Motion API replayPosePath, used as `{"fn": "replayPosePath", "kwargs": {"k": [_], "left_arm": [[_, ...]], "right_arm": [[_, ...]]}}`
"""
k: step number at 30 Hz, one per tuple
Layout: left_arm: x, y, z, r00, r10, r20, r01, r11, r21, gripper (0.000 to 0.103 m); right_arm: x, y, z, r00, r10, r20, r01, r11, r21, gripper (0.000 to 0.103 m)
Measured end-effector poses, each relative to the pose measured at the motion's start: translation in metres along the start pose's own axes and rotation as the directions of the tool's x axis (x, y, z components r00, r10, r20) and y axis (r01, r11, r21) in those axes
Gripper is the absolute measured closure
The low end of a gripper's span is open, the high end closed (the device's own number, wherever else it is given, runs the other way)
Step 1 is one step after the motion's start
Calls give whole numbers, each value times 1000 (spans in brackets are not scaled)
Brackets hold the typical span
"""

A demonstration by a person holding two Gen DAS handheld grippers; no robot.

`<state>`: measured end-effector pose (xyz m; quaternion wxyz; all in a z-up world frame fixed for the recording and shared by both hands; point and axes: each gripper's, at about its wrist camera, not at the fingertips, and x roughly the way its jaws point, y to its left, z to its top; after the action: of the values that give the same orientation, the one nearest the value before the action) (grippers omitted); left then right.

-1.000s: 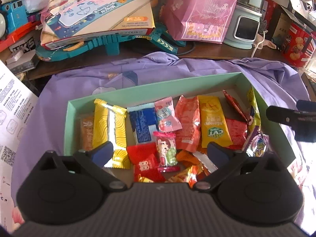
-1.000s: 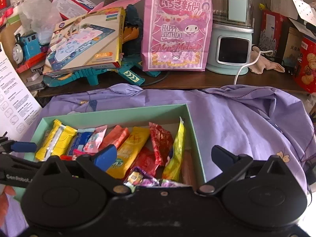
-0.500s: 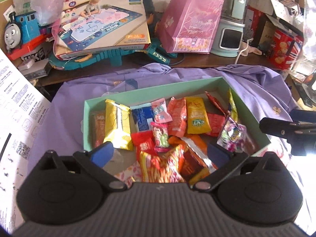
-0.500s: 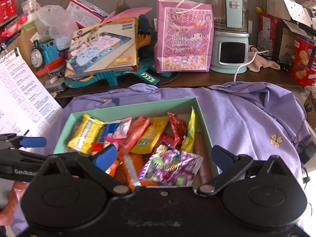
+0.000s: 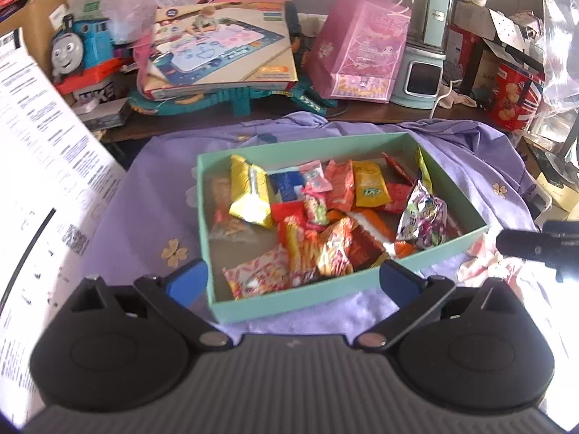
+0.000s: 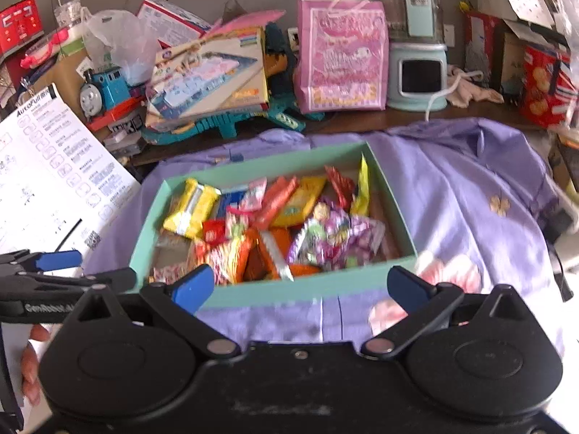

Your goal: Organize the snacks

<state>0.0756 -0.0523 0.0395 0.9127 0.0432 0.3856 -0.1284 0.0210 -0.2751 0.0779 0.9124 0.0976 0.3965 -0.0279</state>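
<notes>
A mint green box (image 5: 289, 305) (image 6: 275, 294) sits on a purple cloth and holds several snack packets: a yellow packet (image 5: 249, 195) (image 6: 190, 209), an orange-yellow packet (image 5: 369, 188), a silvery purple candy bag (image 5: 421, 218) (image 6: 336, 238) and a pink patterned packet (image 5: 257, 276). My left gripper (image 5: 293, 278) is open and empty, above the box's near wall. My right gripper (image 6: 300, 284) is open and empty, just in front of the box. The right gripper shows at the right edge of the left wrist view (image 5: 535, 246), and the left gripper shows at the left of the right wrist view (image 6: 47, 271).
Purple cloth (image 5: 152, 195) (image 6: 463, 199) covers the table. Behind it stand a toy box (image 5: 220, 54), a blue toy train (image 5: 77, 47), a pink gift bag (image 5: 362, 58) (image 6: 340, 61), a mint appliance (image 6: 416, 72) and a red biscuit tin (image 5: 514, 97). A printed sheet (image 6: 54, 170) leans at left.
Both grippers have pulled back and up from the box, so the whole box now shows farther away. Both stay open and empty. The snacks have not moved.
</notes>
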Motion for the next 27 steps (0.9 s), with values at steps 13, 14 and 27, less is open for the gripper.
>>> {"fn": "replayPosePath", "kwargs": {"k": [13,14,27], "left_arm": [[4,9,-34,996,88,-15,-88,996,-12,0],[6,9,-35,996,92,-21,-92,996,-10,0],[27,6,-38,991,109,-80,-109,994,9,0]], "right_arm": [[5,6,-47,996,-40,-78,41,999,8,0],[7,6,-50,995,-46,-85,46,999,2,0],[22,-1,-55,989,-62,-131,63,998,8,0]]}}
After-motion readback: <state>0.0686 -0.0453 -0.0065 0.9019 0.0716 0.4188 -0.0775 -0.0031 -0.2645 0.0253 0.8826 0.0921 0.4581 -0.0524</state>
